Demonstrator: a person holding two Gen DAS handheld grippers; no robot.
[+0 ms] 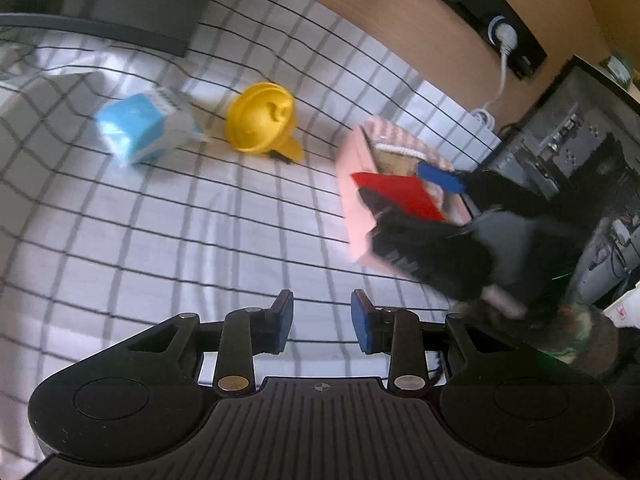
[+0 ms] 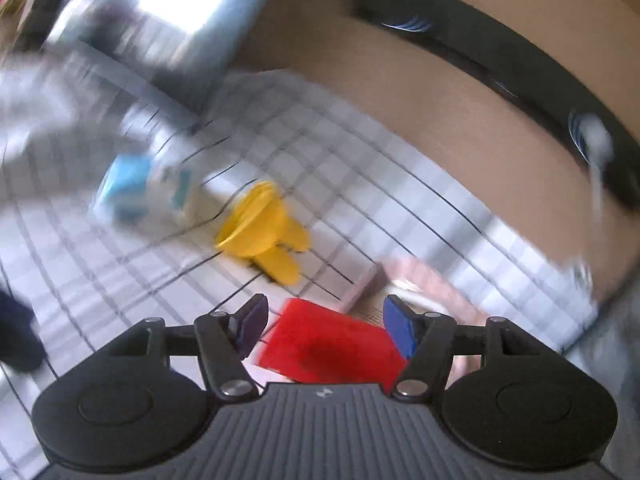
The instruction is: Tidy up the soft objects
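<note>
Two soft things lie left of the pink box (image 1: 357, 184): one yellow toy (image 1: 261, 119) and, beyond it, one blue-and-white pack (image 1: 140, 128). One red cloth (image 2: 332, 346) sits in the box between the right gripper's (image 2: 324, 326) spread fingers, untouched. The left gripper (image 1: 322, 320) is parted, empty.

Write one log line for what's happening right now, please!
left gripper: open, empty | right gripper: open over red item at pink box | blue-white pack, yellow toy: on checked cloth
</note>
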